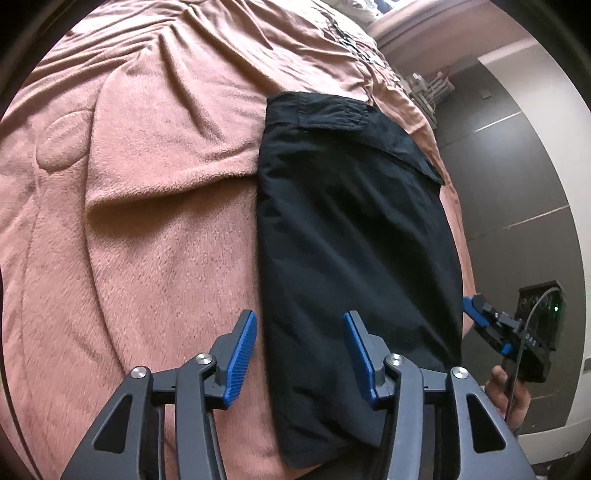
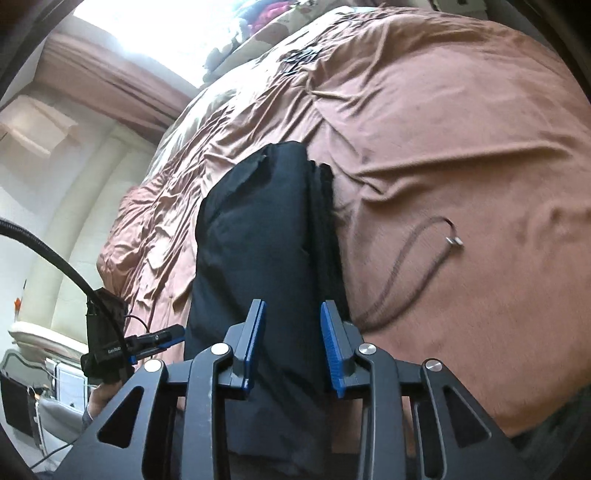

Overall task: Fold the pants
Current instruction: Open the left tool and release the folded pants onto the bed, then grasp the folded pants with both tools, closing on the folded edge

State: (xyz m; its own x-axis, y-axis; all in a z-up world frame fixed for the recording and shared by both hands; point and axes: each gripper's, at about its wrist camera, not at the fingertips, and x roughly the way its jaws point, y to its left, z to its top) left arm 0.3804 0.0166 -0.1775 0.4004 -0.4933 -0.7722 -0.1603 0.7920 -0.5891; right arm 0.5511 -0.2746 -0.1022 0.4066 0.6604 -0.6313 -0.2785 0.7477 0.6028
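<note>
The black pants [image 1: 354, 236] lie folded into a long narrow stack on the pink blanket [image 1: 147, 221], near the bed's edge. My left gripper [image 1: 300, 325] is open and hovers over the near left edge of the stack, holding nothing. In the right wrist view the pants [image 2: 258, 240] run away from the camera, with layered edges on their right side. My right gripper [image 2: 292, 314] is open with its blue pads on either side of the near end of the stack. The right gripper also shows at the far right of the left wrist view [image 1: 476, 306].
The blanket [image 2: 443, 147] covers the whole bed and is wrinkled. A thin brown cord [image 2: 406, 254] with a metal tip lies on it right of the pants. Patterned pillows [image 2: 266, 33] sit at the far end. A dark floor [image 1: 517, 177] lies beyond the bed's edge.
</note>
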